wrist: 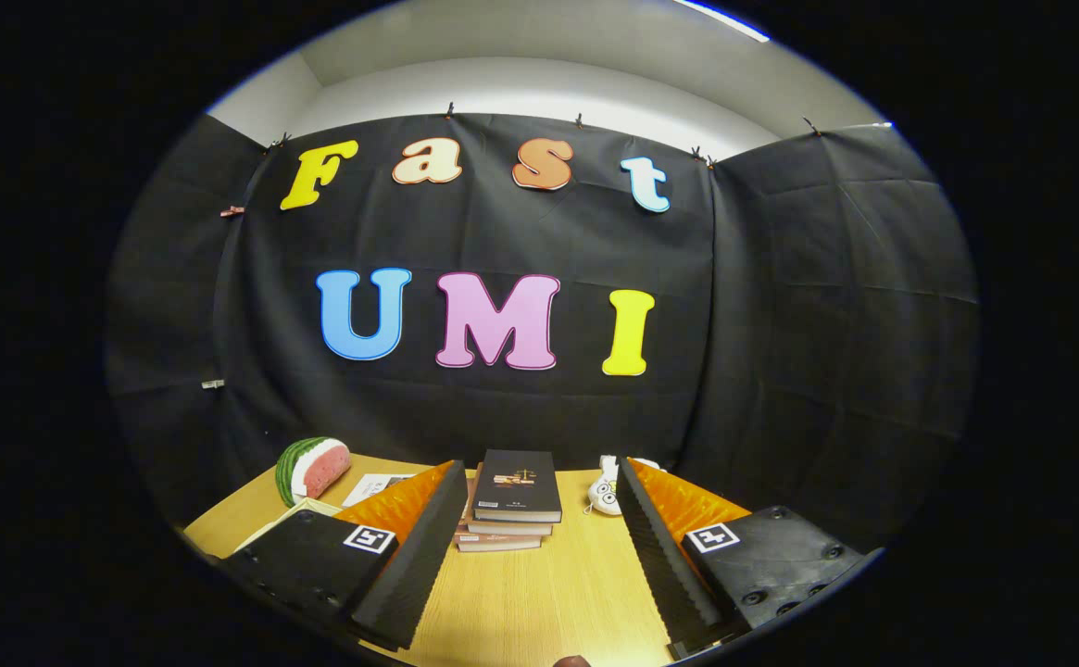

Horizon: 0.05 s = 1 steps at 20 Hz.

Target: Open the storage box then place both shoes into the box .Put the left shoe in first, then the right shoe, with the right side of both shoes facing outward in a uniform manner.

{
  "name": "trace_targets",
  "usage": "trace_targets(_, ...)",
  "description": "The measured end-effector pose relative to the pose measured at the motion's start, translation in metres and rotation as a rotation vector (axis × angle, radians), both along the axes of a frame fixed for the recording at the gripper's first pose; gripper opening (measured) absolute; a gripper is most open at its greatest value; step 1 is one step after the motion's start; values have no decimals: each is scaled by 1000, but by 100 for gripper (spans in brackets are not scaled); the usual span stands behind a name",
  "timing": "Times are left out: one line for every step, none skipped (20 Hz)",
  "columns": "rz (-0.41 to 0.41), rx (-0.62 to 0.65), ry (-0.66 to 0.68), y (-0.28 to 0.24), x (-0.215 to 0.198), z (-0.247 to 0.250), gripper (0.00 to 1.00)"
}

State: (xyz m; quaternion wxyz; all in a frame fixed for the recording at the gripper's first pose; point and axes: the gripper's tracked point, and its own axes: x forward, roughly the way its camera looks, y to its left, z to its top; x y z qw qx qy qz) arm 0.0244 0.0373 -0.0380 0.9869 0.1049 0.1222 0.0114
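Two fingers of the tongs (539, 519) stand wide apart with nothing between them, held above a wooden worktop (548, 593) that runs back to the black cloth wall (780, 352) of the booth. That wall is the largest thing here, hung by clips from a pale upper wall (539, 88). Next in size is the worktop, bare between the fingers. Each finger (409, 547) carries a small square marker on its block. Just ahead of the fingers, between their tips, sits a stack of books (511, 505), the top one dark-covered and lying flat, the lower ones showing their page edges. Beyond the left finger lies a watermelon slice (313, 469), rind toward the wall side, red face turned toward the books; it rests near the back edge of the worktop. Between the slice and the left finger lie flat papers (374, 485), partly hidden by that finger. Beyond the right finger's tip, close beside the books, lies a small white toy (604, 496) with dark markings; its form is hard to tell. A small dark rounded thing (571, 661) peeks in at the worktop's near edge. Neither box nor shoes can be placed from this view.
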Motion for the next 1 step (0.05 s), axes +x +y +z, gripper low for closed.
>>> trace_targets(6,8,-7,-1,4,0,98)
